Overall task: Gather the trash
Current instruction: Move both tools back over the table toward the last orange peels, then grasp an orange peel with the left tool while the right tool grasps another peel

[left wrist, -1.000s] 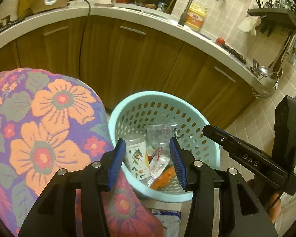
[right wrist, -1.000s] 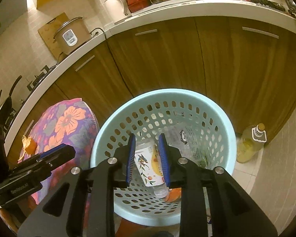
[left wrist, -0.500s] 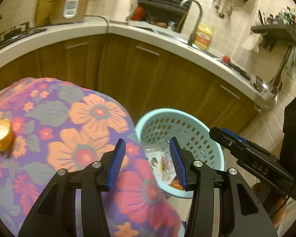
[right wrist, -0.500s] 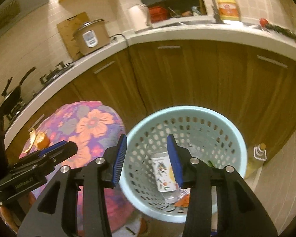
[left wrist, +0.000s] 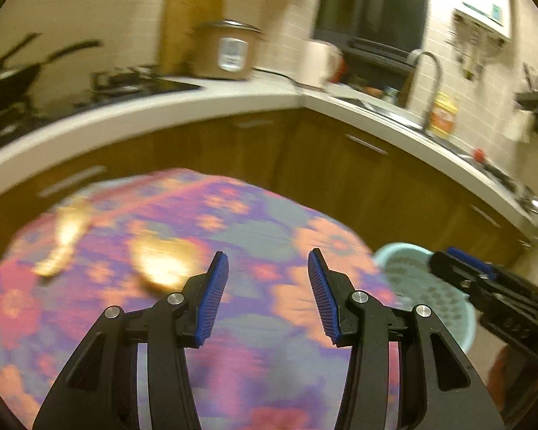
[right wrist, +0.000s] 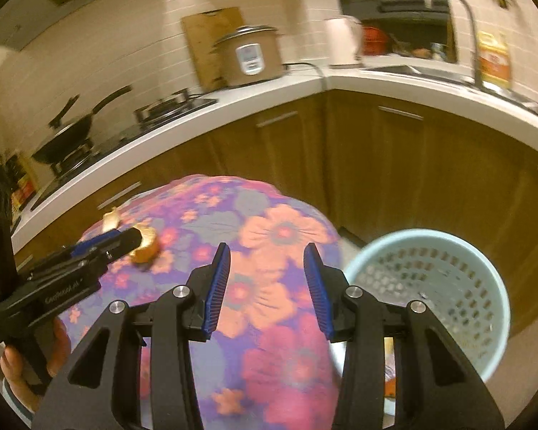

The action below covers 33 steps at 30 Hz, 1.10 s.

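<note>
Two orange peel pieces lie on the floral-clothed round table (left wrist: pixel 269 340): a larger peel (left wrist: pixel 161 261) and a thin strip (left wrist: pixel 66 236), both blurred. In the right wrist view the larger peel (right wrist: pixel 147 248) sits just past the tip of my left gripper (right wrist: pixel 125 240), with the strip (right wrist: pixel 111 219) behind it. My left gripper (left wrist: pixel 267 286) is open and empty over the cloth, right of the larger peel. My right gripper (right wrist: pixel 267 283) hangs over the table (right wrist: pixel 269 322); its jaws are opening, with nothing between them. The pale blue perforated basket (right wrist: pixel 484 340) stands on the floor to the right.
A wooden cabinet run under a white counter (right wrist: pixel 233 107) curves behind the table, carrying a rice cooker (right wrist: pixel 251 55), a pan on the stove (right wrist: pixel 71 132) and a sink tap (right wrist: pixel 459 10). A person's hand (right wrist: pixel 18 369) holds the left gripper. The basket (left wrist: pixel 459 322) stands close to the table's right edge.
My right gripper opened and left the printed bottle in the basket. Both grippers rose and swung left from the basket to over the table, bringing the orange peels into view.
</note>
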Each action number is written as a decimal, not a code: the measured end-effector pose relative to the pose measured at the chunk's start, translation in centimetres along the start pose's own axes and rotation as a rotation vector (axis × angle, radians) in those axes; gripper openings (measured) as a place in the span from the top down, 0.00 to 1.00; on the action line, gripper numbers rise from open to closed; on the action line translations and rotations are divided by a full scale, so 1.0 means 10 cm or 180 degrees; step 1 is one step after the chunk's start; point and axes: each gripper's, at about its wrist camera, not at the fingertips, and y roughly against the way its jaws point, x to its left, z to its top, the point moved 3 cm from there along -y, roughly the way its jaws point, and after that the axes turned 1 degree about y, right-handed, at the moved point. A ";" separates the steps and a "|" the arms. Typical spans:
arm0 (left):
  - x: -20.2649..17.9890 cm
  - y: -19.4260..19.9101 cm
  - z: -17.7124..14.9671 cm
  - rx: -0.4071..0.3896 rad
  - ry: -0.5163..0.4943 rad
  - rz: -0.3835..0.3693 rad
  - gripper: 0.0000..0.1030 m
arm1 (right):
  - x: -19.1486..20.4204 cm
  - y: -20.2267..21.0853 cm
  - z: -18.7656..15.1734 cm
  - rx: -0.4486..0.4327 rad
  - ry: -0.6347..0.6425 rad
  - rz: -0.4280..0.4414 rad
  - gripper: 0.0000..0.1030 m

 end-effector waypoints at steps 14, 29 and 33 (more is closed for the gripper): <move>1.99 0.10 0.17 -0.0024 0.0714 0.0937 0.56 | 1.31 -0.81 0.09 0.0375 0.0581 0.0540 0.40; 2.57 -0.93 0.17 0.0600 0.1099 0.0456 0.52 | 1.42 -1.74 -0.01 0.0612 0.0502 0.0477 0.31; 2.51 -1.03 0.14 0.0681 0.0985 0.0531 0.53 | 1.45 -1.89 -0.03 0.0781 0.0493 0.0482 0.31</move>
